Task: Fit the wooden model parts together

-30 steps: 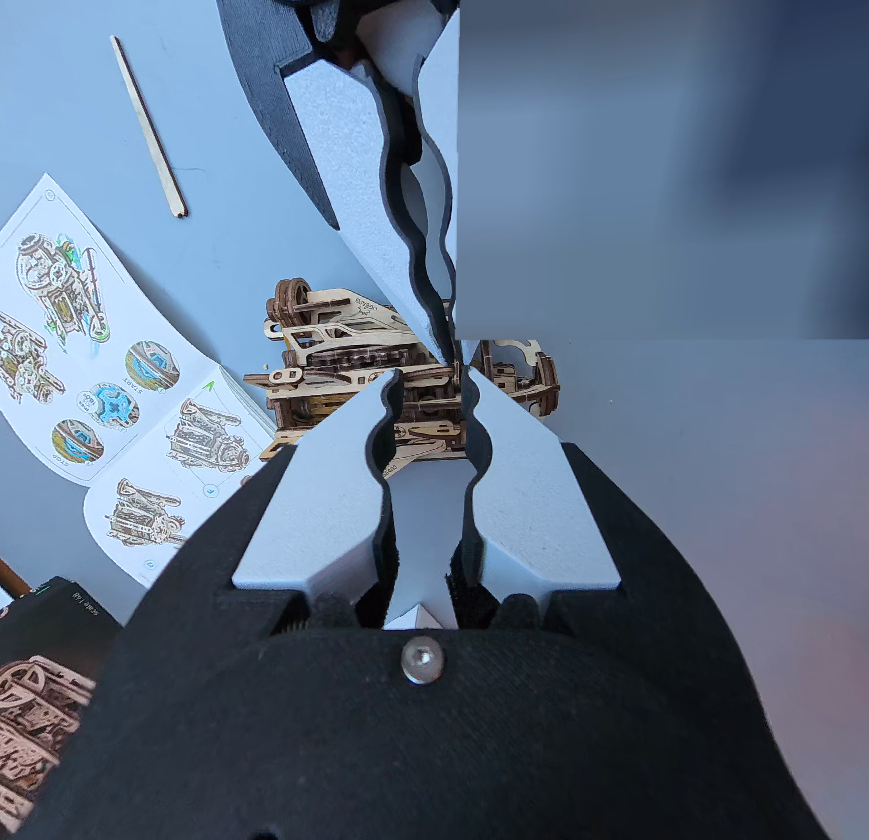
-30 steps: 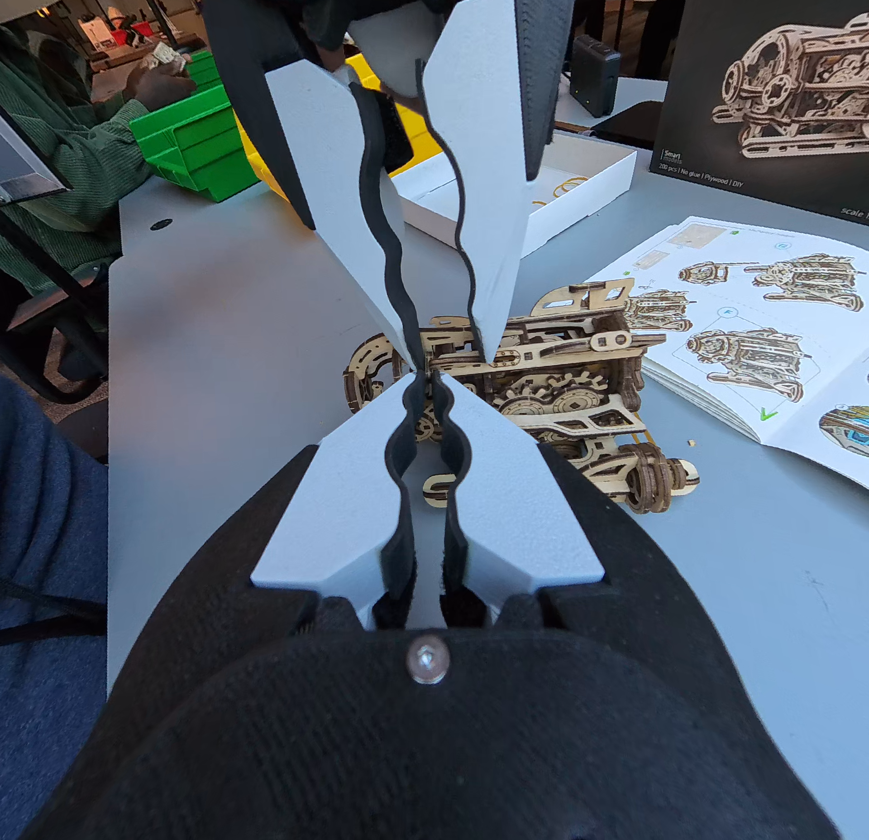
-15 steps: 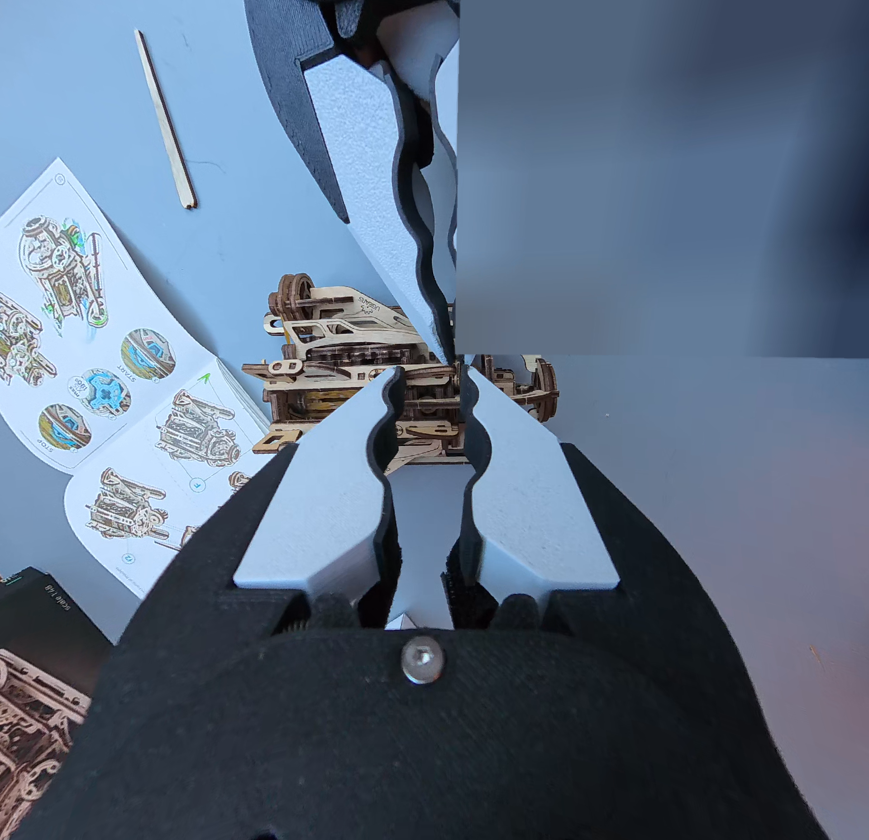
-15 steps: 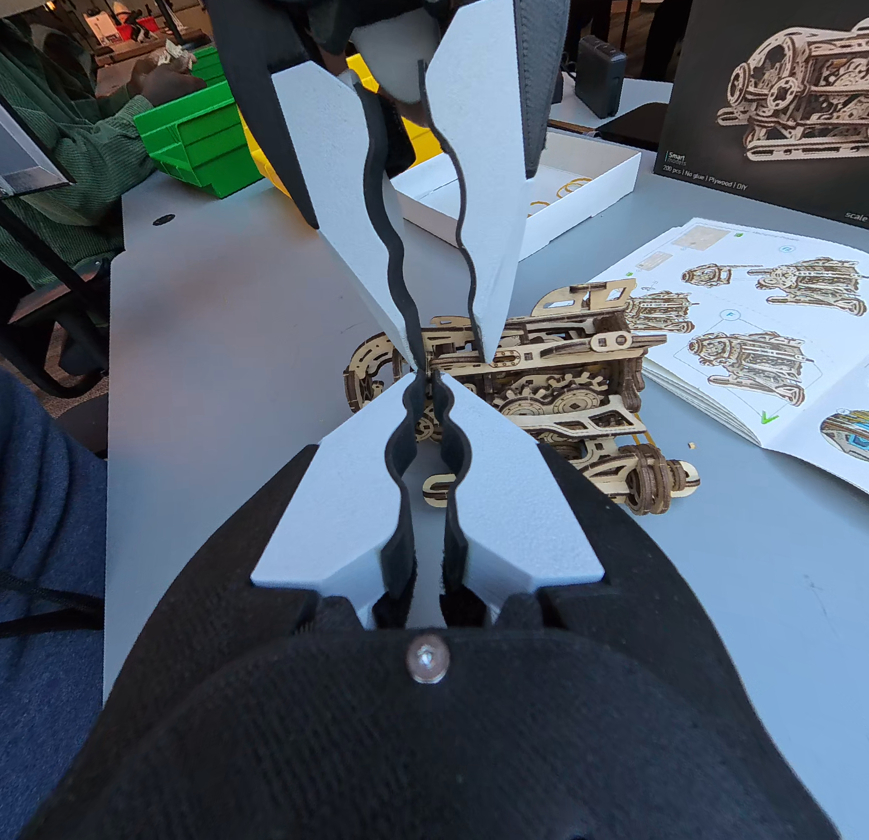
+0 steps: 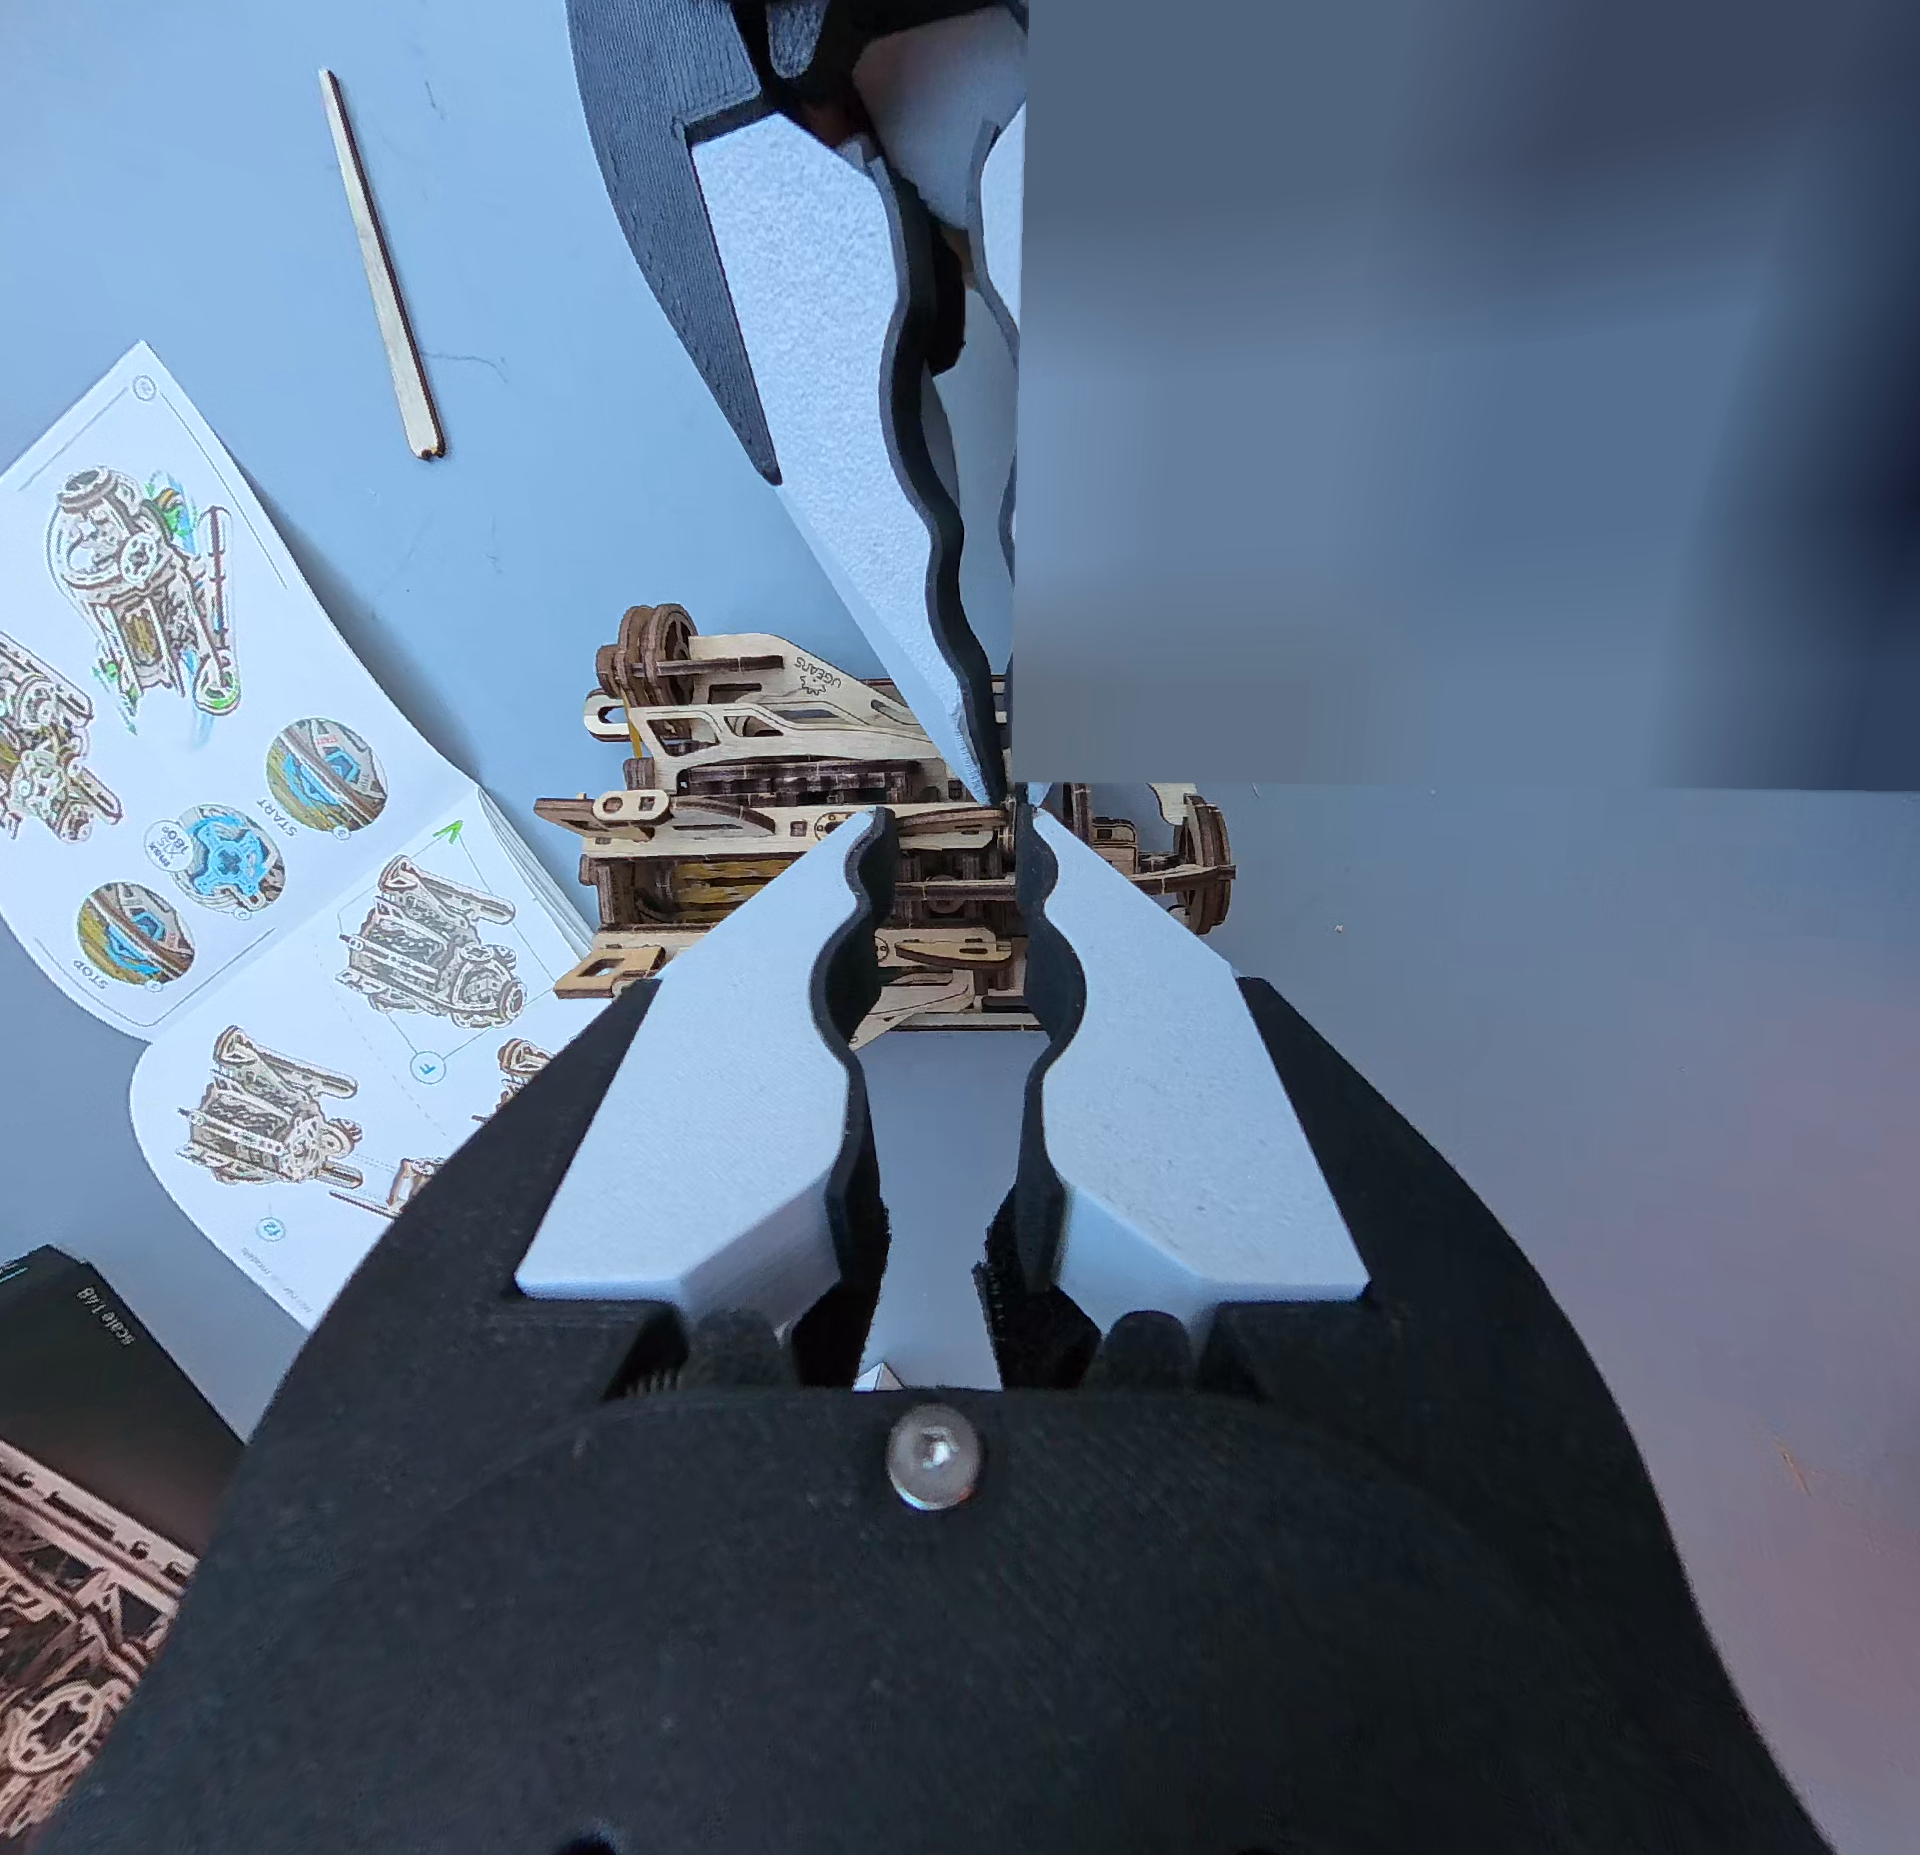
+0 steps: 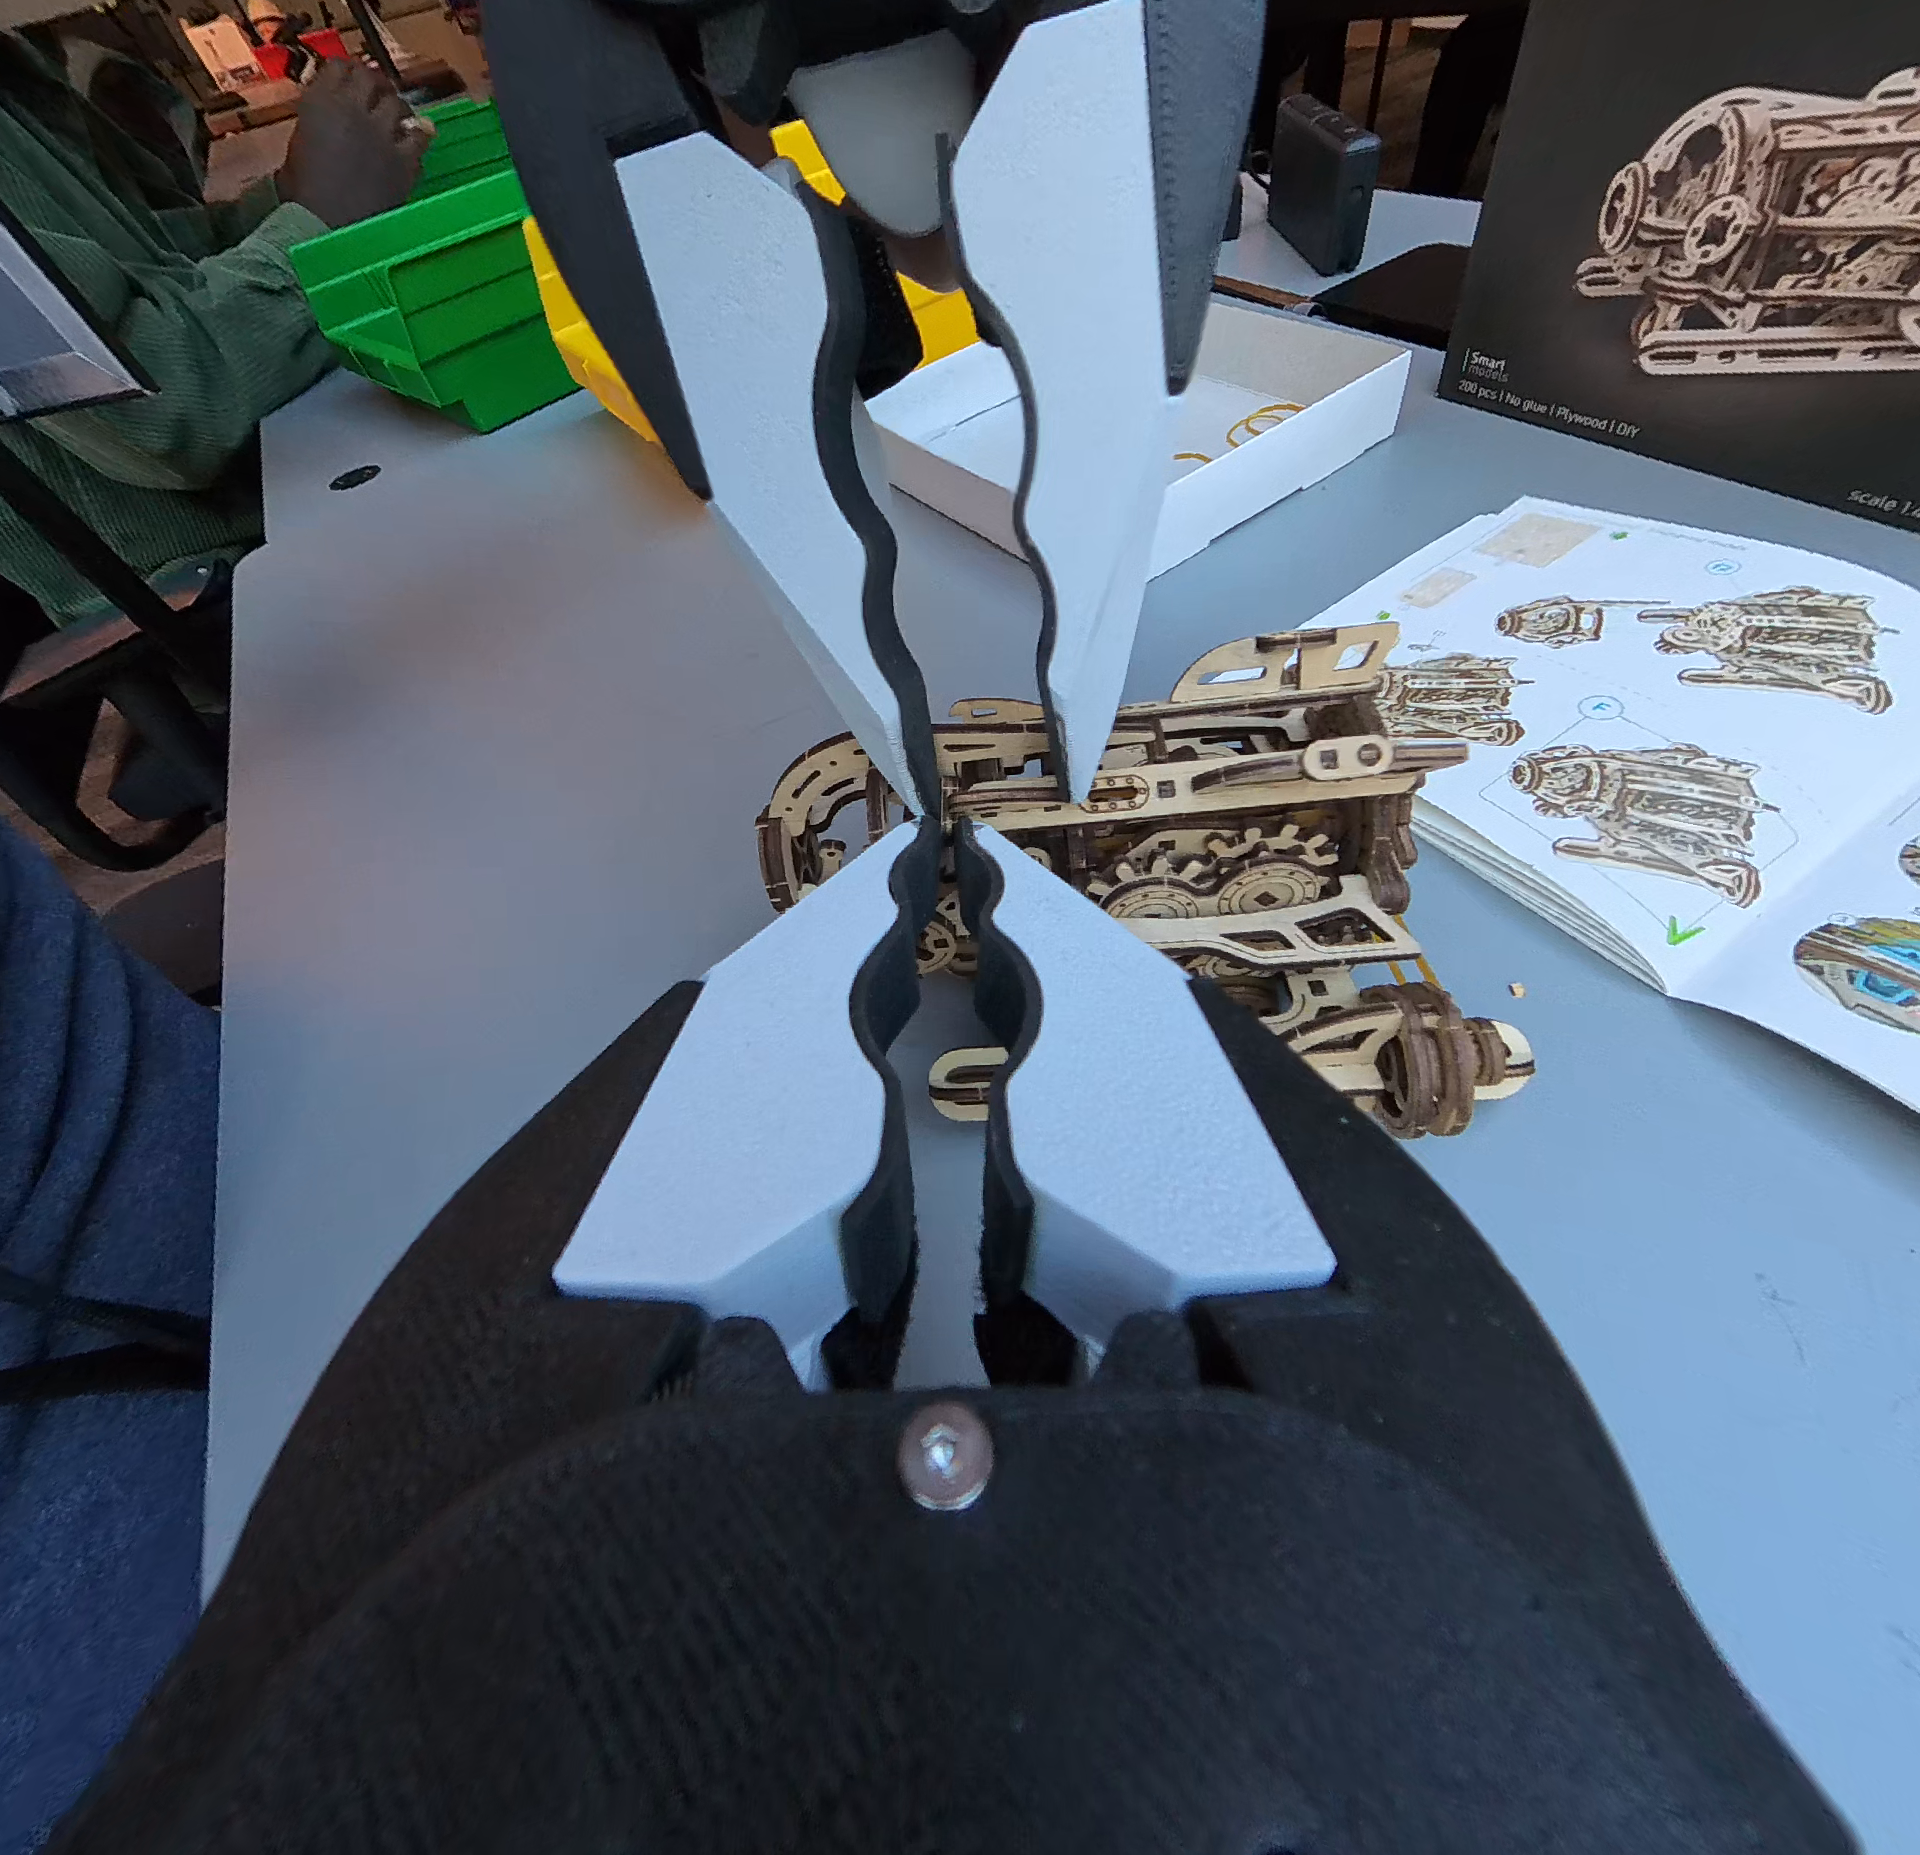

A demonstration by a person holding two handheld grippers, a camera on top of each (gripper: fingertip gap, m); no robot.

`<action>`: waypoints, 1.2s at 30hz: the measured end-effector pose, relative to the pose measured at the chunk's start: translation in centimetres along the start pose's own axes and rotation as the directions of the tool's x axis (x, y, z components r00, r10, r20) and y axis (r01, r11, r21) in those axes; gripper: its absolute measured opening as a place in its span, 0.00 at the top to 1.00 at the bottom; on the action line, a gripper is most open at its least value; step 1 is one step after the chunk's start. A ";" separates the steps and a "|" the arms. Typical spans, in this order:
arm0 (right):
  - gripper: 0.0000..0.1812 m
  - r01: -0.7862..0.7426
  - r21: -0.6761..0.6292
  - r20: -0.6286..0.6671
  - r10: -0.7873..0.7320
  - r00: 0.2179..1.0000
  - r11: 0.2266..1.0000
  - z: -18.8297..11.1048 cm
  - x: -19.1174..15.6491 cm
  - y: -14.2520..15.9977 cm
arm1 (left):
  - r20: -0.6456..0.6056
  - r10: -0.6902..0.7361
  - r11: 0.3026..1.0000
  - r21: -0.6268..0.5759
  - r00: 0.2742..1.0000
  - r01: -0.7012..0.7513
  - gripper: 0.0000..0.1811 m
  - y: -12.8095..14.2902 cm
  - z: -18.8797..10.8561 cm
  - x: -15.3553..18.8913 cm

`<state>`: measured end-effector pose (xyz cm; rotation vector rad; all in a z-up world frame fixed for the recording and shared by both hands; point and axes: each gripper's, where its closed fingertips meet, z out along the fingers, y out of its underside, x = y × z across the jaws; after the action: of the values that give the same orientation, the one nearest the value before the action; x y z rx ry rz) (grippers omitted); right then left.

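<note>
A part-built wooden model (image 5: 748, 766) with gears and wheels lies on the grey table (image 5: 1558, 1078). It also shows in the right wrist view (image 6: 1247, 849). My left gripper (image 5: 951, 818) straddles a section of the model's frame, jaws partly closed on it. In the right wrist view it comes down from above (image 6: 995, 797). My right gripper (image 6: 940, 834) is almost closed, pinching a thin wooden edge at the model's wheel end, right beside the left gripper's tips. In the left wrist view it comes in from the top (image 5: 992, 782).
An open instruction booklet (image 6: 1662, 766) lies next to the model. A thin wooden stick (image 5: 379, 257) lies beyond it. A dark kit box (image 6: 1714, 195), a white tray (image 6: 1278, 434) and green bins (image 6: 436, 299) stand at the back. A person's green sleeve (image 6: 125, 299) is far left. The tips of both grippers are at nearly the same place.
The left wrist view has shifted slightly, so the booklet and stick sit a little differently in it. Both grips and the model look unchanged.
</note>
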<state>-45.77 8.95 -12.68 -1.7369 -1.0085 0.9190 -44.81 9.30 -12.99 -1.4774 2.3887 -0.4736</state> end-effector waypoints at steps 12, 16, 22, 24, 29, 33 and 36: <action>0.92 0.059 0.024 -0.037 -0.058 0.998 0.998 -1.0 0.6 -0.5 | 0.003 0.006 1.000 -0.016 1.000 -0.006 0.88 0.0 0.0 0.1; 0.85 0.107 -0.029 -0.068 -0.108 0.992 0.994 -0.4 0.9 0.1 | 0.002 0.003 1.000 -0.014 1.000 -0.003 0.88 0.0 0.0 0.1; 0.85 0.144 -0.031 -0.108 -0.147 0.983 0.989 -0.1 1.1 -0.1 | 0.001 -0.003 1.000 -0.009 1.000 0.003 0.88 0.0 0.0 0.1; 0.85 0.149 -0.031 -0.110 -0.151 0.982 0.988 -0.1 1.1 -0.1 | 0.002 -0.002 1.000 -0.006 1.000 0.002 0.88 0.0 0.0 0.1; 0.86 0.150 -0.025 -0.114 -0.151 0.982 0.988 0.0 1.1 -0.2 | 0.003 0.001 1.000 -0.010 1.000 -0.001 0.88 0.0 0.0 0.1; 0.86 0.150 -0.025 -0.100 -0.151 0.983 0.988 -0.1 0.9 -0.1 | 0.001 -0.001 1.000 -0.007 1.000 0.001 0.88 0.0 0.0 0.1; 0.87 0.145 -0.023 -0.100 -0.147 0.984 0.989 -0.1 1.0 -0.1 | -0.001 0.004 1.000 -0.008 1.000 -0.004 0.88 0.0 0.0 0.1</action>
<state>-45.34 9.86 -12.72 -1.6811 -1.0629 0.7242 -44.84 9.25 -12.96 -1.4758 2.3970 -0.4642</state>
